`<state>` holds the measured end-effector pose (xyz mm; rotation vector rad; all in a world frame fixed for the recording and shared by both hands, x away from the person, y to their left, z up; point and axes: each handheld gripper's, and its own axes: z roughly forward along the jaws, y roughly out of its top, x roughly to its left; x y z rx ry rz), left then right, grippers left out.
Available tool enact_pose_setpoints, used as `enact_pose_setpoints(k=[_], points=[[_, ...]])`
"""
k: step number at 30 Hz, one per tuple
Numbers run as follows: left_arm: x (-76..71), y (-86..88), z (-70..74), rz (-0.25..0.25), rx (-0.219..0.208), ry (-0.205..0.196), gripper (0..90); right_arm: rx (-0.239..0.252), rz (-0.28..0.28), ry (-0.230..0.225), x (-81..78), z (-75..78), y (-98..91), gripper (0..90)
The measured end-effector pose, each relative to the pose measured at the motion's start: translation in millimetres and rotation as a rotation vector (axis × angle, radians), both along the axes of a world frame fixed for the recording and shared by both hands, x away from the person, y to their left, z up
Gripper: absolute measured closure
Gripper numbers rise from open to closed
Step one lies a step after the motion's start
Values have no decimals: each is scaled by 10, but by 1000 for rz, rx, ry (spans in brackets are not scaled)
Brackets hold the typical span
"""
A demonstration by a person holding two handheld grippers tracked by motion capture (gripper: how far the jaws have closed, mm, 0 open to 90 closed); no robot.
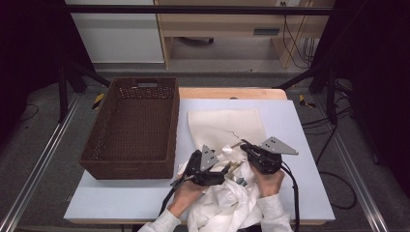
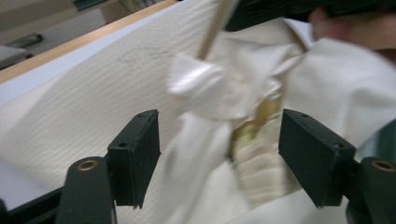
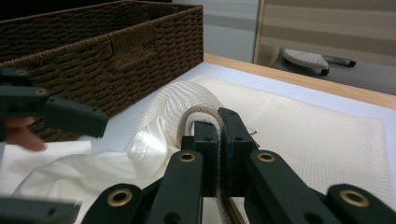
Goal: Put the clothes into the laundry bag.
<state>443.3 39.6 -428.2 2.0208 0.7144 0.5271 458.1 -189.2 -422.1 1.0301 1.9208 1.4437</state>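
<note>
A: High view: garment bunched at the desk's near edge, mesh bag flat behind it, basket left.

B: Left gripper spread, garment between, unpressed. Right gripper pinches the bag's rim.

A: Bagging step; next, left regrips garment.

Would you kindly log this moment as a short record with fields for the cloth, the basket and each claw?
cloth: white mesh laundry bag lying partly flat on the table, its near end bunched up between the hands
basket: brown wicker basket at the table's left side, beside the bag
left claw: open, jaws apart with bunched cloth between them, pads not pressing
right claw: shut on the bag's beige edge band
hands: both at the near edge of the table
</note>
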Motion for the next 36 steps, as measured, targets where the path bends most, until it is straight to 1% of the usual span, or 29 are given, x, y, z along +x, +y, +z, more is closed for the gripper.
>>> enact_pose_setpoints(k=[1,2,3,4,5,6,8,10,11,14,17,20,22,24,25,27,28,29,30,32,33,35,36], points=[[77,23,-50,13,6,40,267,0,0,-1,0,-1,4,869],[147,26,-101,20,4,87,250,-1,1,0,4,-5,8,869],[212,23,-158,12,0,145,253,0,0,5,3,-6,10,868],[260,13,-213,5,-1,201,286,-2,1,2,5,-7,8,868],[276,2,-270,8,-2,221,344,-2,-1,4,4,-5,7,868],[264,-3,-295,3,-12,219,461,-4,-2,5,4,-6,3,868],[195,-14,-294,-6,-34,190,649,-7,-3,4,4,-8,4,868],[102,-38,-237,-15,-40,144,752,-8,-5,2,3,-7,5,868],[55,-51,-201,-23,-44,118,773,-5,-4,3,4,-6,4,869],[-64,-121,-98,-56,-49,69,784,-3,-2,-6,1,1,-5,869],[-128,-248,-43,-88,-25,32,776,6,-1,-5,1,4,-8,869],[-118,-407,-25,-106,-8,12,753,4,5,-6,0,-2,4,869],[-96,-525,-35,-115,18,1,745,3,10,-8,0,-4,9,869],[-47,-619,-59,-111,42,-12,743,4,7,-5,2,-6,3,869],[-4,-649,-78,-103,59,-10,743,5,6,-6,3,-5,-3,869],[97,-684,-136,-74,78,12,745,9,8,-5,0,1,-19,869],[145,-688,-175,-66,97,7,743,11,9,-5,-5,5,-21,869],[190,-687,-218,-48,117,15,741,9,11,-7,-10,8,-21,869],[252,-661,-274,-31,124,31,740,7,11,-10,-16,10,-18,869],[294,-613,-297,-20,111,46,726,4,14,-8,-27,12,-13,869],[304,-584,-298,-21,90,60,720,-2,16,-8,-30,12,-14,869],[275,-551,-282,-19,78,54,692,-9,19,-4,-28,9,-11,869],[244,-538,-260,-15,82,45,653,-9,22,-2,-27,8,-14,868]])
